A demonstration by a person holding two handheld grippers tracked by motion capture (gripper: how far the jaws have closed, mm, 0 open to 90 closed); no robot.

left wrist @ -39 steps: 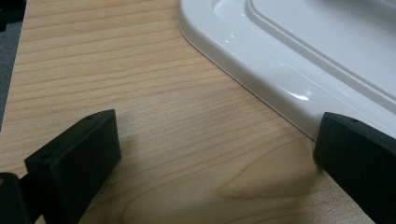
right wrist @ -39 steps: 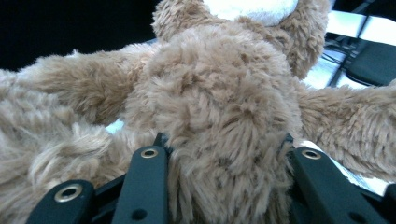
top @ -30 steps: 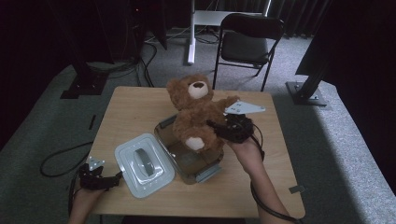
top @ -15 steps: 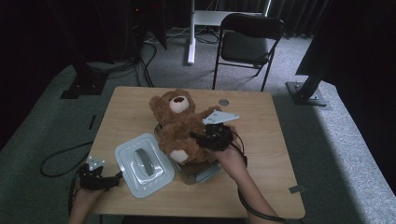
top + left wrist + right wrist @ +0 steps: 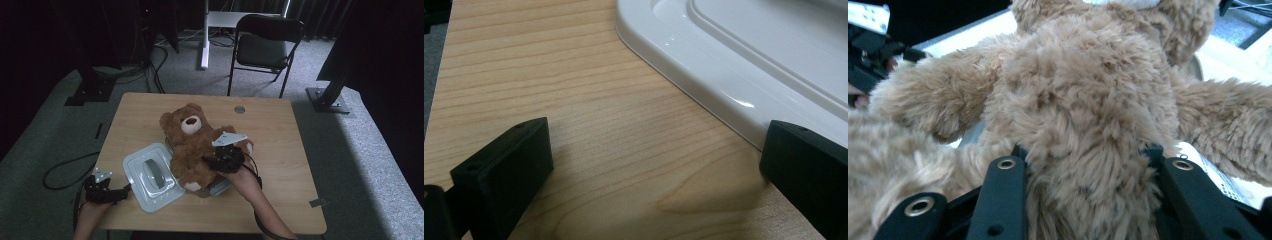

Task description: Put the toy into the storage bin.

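Note:
A brown teddy bear [image 5: 192, 145] lies tilted back over a shallow clear container [image 5: 220, 187] in the middle of the wooden table [image 5: 280, 150]. My right gripper [image 5: 220, 161] is shut on the bear's body from its right side. In the right gripper view both black jaws press into the fur of the teddy bear [image 5: 1083, 90] on either side of the right gripper [image 5: 1088, 175]. A white lid [image 5: 150, 177] with a grey handle lies flat to the left of the bear. My left gripper [image 5: 117, 194] rests open at the table's front left, its jaws straddling bare wood beside the edge of the lid [image 5: 744, 65].
A black folding chair [image 5: 267, 45] stands behind the table. A small round metal cap [image 5: 239, 109] sits near the far edge. A cable [image 5: 65, 170] loops on the carpet at the left, and a stand base [image 5: 327, 102] sits at the right.
My right gripper has carried the bear leftward and down, from upright above the container to leaning back low over it. The left gripper and the lid have stayed put.

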